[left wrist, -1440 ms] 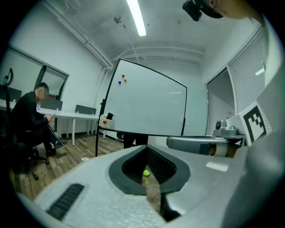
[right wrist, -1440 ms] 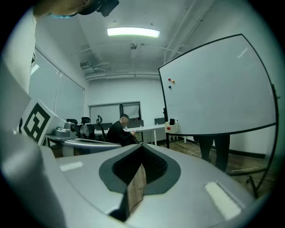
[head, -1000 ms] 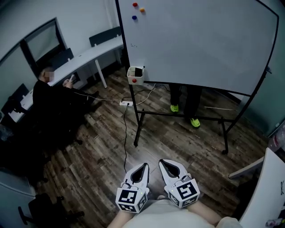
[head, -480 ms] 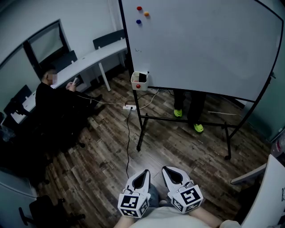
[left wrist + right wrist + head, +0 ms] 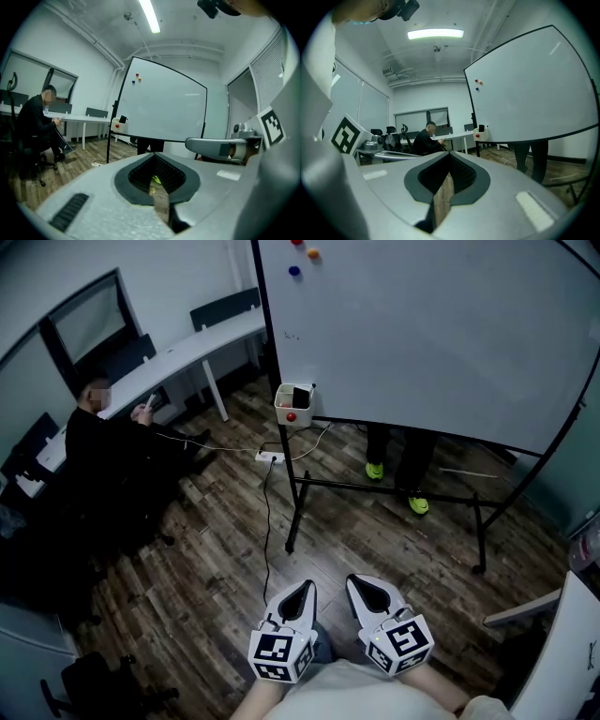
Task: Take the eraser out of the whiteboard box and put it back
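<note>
Spotting the eraser (image 5: 299,396) upright in the whiteboard box (image 5: 283,412) on the whiteboard (image 5: 422,324) edge, well apart from us; left gripper (image 5: 306,586) and right gripper (image 5: 359,580) jaws pressed together, empty; we risk knocking the box loose if we arrive unopened

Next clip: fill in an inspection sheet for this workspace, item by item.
Surface: whiteboard on a floor stand, blank apart from magnets at its top left.
Job's things: white box at the board's lower left corner; dark eraser standing in it.
Clutter: nothing seen.
Grippers: left gripper and right gripper both shut, empty, low near the person's body, far from the box.
Cables: power strip on the wood floor; cable runs from it toward the camera.
Surroundings: seated person at a white desk; someone's legs behind the board.
</note>
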Demonstrator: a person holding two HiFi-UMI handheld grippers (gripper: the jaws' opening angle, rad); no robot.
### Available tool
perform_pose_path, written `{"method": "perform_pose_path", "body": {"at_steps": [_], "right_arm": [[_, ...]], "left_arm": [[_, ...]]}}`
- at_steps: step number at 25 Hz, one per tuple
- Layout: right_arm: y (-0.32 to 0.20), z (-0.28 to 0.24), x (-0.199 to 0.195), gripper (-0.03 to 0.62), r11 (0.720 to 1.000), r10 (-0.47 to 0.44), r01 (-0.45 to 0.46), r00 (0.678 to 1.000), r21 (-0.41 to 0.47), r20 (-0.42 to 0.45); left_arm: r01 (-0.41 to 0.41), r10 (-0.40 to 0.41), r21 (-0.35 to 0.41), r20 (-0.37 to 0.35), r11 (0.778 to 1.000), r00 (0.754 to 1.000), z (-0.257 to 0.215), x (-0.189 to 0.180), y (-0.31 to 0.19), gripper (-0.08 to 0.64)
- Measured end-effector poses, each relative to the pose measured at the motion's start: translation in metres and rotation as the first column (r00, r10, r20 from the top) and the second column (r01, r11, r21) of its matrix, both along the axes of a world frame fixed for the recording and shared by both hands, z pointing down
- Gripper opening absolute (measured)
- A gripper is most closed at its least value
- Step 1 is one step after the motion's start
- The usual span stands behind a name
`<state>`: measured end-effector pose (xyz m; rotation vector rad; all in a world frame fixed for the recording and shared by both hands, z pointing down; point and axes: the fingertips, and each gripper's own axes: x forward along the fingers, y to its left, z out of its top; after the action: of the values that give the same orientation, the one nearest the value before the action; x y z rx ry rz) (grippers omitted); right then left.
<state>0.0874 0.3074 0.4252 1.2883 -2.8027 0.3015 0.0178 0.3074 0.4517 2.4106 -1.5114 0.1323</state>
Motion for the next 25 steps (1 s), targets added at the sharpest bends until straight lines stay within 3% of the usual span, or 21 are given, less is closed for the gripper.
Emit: {"method": "perform_pose_path", "body": {"at_steps": [13,25], "right_arm": [[-0.093,-0.015,-0.030,0.005,1.000,-0.007,0.007,1.000,0.005,0.009],[-0.162,-0.027,-0.067,0.005,0.999,0.047,-0.047,0.999,0.011,0.003]], "left_arm": [[-0.030,0.030,-0.009,0.010,1.000,1.000,-0.010,-0.021,-0.090,0.006],[-0.075,0.075,-0.004,0.012,0.997,0.997,-0.024,-0.064,-0.161,0.006]]}}
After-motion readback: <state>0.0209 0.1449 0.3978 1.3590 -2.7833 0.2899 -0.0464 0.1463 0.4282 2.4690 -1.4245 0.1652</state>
